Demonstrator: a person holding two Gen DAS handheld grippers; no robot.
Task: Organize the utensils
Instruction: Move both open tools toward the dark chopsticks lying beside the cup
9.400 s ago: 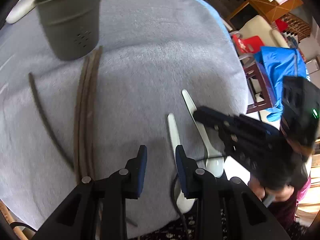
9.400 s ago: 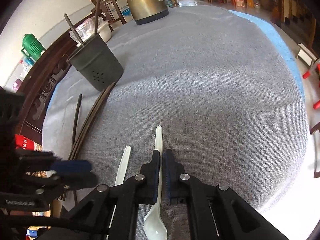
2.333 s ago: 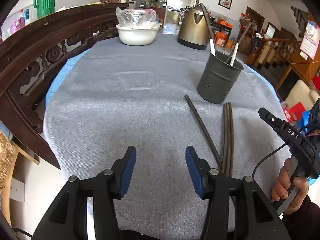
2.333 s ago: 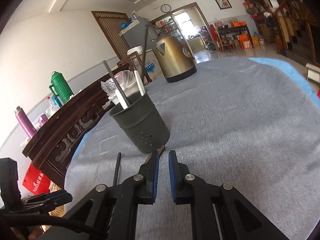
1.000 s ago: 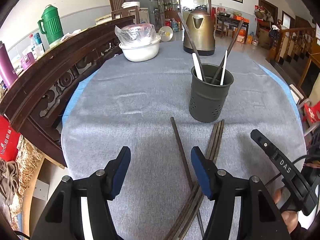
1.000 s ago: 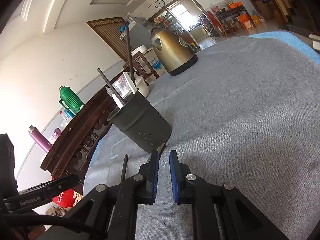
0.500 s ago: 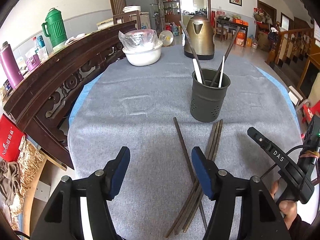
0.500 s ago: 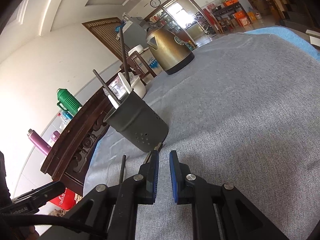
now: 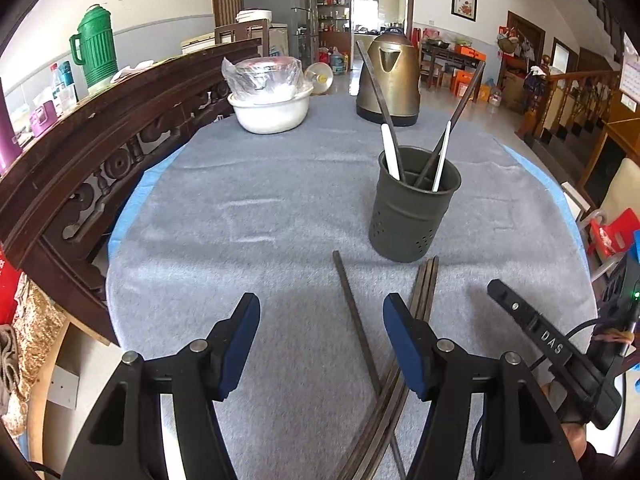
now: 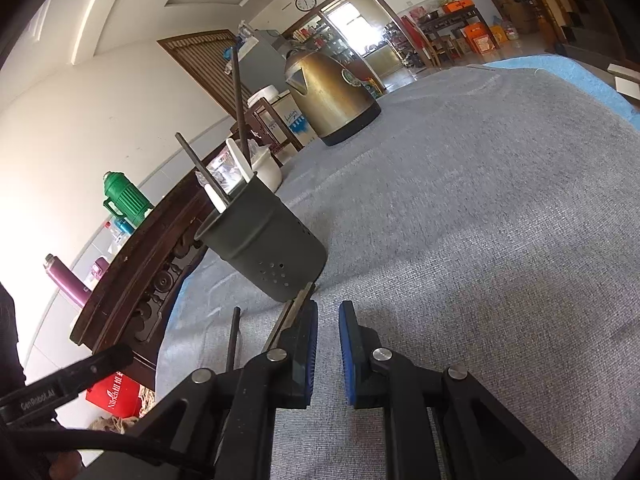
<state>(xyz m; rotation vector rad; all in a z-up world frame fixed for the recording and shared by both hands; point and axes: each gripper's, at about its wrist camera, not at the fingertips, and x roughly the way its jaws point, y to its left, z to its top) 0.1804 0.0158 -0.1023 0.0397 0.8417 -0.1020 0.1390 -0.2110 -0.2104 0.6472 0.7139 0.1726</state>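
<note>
Grey felt cloth (image 9: 248, 208) covers your table, and its nap can snag a sliding fingertip. From the left: your left gripper (image 9: 318, 330) hangs spread and empty above the cloth, with the single chopstick (image 9: 352, 312) lying between its fingers and the bundled chopsticks (image 9: 426, 286) just beside the right one. Close off-centre and you may roll the single stick into the bundle. Further right, the utensil holder (image 9: 412, 216) already carries chopsticks and two white spoons; bump it and it could tip. Your right gripper (image 10: 328, 338) is nearly pressed together, holding nothing.
</note>
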